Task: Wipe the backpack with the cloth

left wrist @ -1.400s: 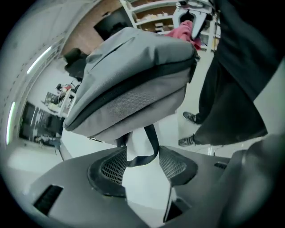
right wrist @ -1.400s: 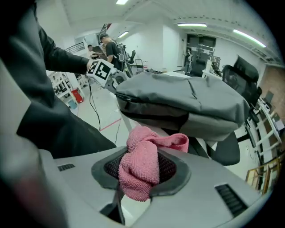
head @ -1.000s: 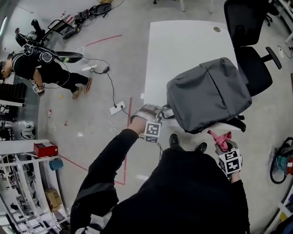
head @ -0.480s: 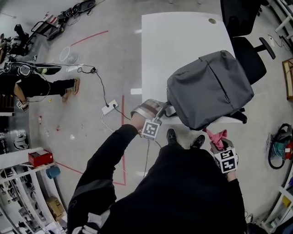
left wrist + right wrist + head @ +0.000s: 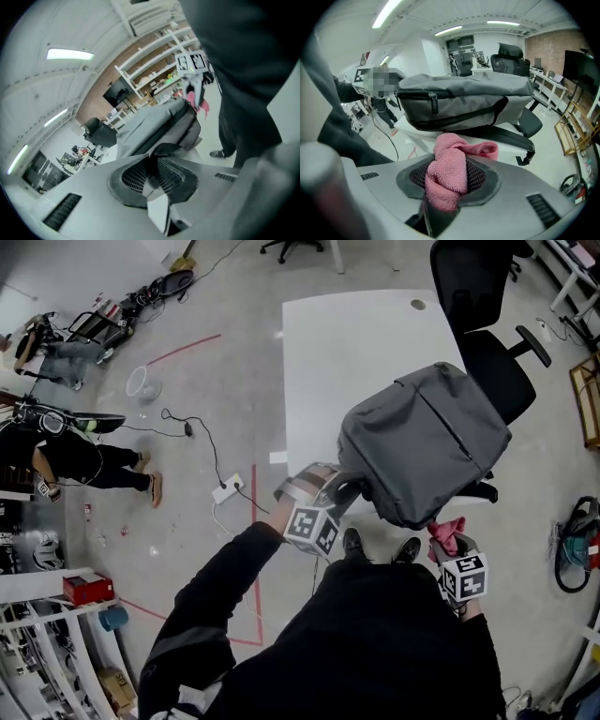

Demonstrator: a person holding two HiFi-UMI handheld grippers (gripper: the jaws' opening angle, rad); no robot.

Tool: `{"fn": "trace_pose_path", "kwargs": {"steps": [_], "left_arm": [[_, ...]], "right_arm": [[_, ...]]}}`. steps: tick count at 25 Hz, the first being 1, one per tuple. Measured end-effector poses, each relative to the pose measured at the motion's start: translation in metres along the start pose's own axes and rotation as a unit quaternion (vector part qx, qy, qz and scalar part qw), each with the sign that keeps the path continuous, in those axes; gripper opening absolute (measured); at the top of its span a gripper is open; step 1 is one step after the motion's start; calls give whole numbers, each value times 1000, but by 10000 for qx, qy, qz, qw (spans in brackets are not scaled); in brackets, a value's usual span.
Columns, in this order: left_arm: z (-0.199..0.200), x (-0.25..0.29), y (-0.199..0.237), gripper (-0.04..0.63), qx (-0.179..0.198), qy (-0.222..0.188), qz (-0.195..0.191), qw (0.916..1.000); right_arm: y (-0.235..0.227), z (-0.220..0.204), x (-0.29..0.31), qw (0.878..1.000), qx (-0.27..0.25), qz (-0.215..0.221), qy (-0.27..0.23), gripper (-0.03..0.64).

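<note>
Since a second ago, my left tongs (image 5: 153,164) have gone up and have just been closing. Now they pinch a dark strap (image 5: 165,149) at the near end of the bag (image 5: 427,442). The right tongs (image 5: 449,180) have hardly moved. They are clamped on the pink cloth (image 5: 461,147), which sits in a bunch between the pads, just below the bag and not touching it yet.

The grey bag lies flat on the near end of the white surface (image 5: 347,362). Its near end sticks out past the edge, toward me.

I think the bag is soft and floppy, not stiff. It will sag if I lift it by one end, and it could slide on the smooth surface when I rub it. It will not break. The strap looks like a good place to hold, because it is thin enough for the tongs and sewn on tight. I should keep that hold firm so the bag stays put.

The cloth is light and squishy. I think a push with it flat on the grey top would wipe best.
</note>
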State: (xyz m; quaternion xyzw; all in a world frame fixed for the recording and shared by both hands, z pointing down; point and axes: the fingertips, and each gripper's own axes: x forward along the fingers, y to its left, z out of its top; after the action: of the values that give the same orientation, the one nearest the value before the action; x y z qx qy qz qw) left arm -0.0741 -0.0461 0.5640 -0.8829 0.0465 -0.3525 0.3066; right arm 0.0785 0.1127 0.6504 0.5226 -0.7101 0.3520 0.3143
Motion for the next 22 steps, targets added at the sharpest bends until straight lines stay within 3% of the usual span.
{"fn": "trace_pose_path", "kwargs": {"steps": [3,5,7,9,10,11,13,17,20,22], "left_arm": [[68,-22,44,48,-1002,-677,340,9921],[115,-37,69,44,-1856,-1212,425,9742],[155,-43,95,43,-2772,-1751,404,9438],[184,-46,125,43,-3600,-2209,347,9058],[199,-49,140,43,-3879,-2412,354,8889],[216,-54,154,43,-4023,-2596,396,8771],[250,-63,175,43,-4001,-2866,562,8687],[302,-58,199,43,-3890,-2958,1104,8654],[312,-45,208,43,-3854,-2787,1499,8668],[307,-40,212,43,-3967,-2706,1615,8622]], "right_arm": [[-21,23,-14,9973,338,-86,-648,141],[-40,40,-35,9917,460,-220,-1182,141],[-70,61,-57,9840,441,-495,-1654,141],[-105,91,-76,9741,372,-749,-2102,141],[-119,107,-88,9691,352,-799,-2309,141],[-130,123,-99,9645,344,-791,-2497,141],[-144,151,-120,9566,370,-652,-2816,141],[-163,179,-140,9474,416,-204,-3167,141],[-165,188,-143,9464,249,123,-3219,141],[-161,185,-145,9477,186,170,-3181,141]]}}
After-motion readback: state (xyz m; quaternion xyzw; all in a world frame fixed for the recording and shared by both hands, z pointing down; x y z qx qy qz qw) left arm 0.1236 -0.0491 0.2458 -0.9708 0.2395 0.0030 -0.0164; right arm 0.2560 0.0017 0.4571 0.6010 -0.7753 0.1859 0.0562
